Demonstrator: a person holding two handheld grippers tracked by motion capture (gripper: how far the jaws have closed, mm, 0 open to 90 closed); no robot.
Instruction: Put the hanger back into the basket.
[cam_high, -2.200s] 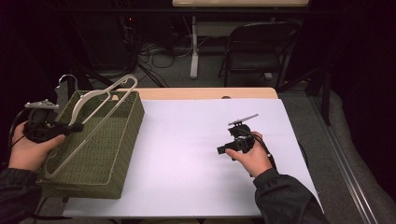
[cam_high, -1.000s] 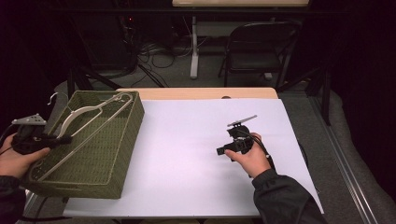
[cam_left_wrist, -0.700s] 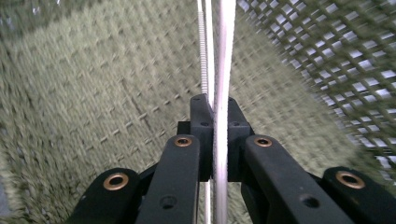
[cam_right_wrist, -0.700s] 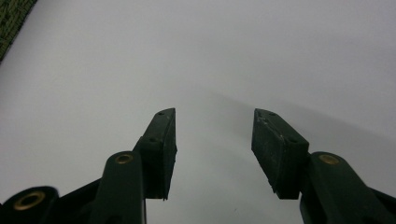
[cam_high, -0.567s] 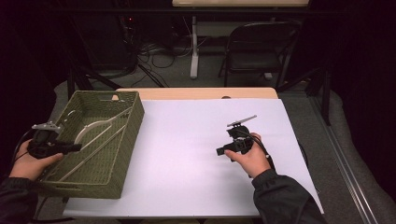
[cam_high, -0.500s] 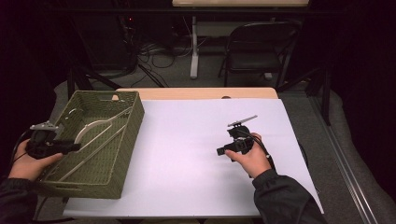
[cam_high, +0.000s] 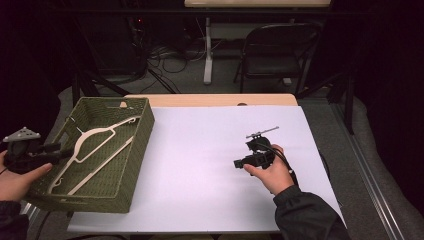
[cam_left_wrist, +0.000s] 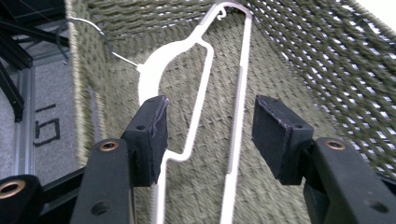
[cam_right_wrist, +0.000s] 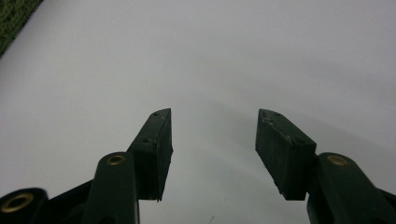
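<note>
Hanger lies between left gripper's just-opened jaws, unpressed.

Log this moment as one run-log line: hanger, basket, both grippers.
hanger: lying in basket | left gripper: jaws just opening, hanger released | right gripper: open, empty, over white tabletop

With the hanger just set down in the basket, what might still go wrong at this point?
The left gripper has just been opening, yet the white hanger lies between its pads without being pressed; pulling back could snag and drag it. The hanger's wire hook rests against the woven basket wall and may catch in the weave. The basket overhangs the table's left edge, so a tug could tip it.
</note>
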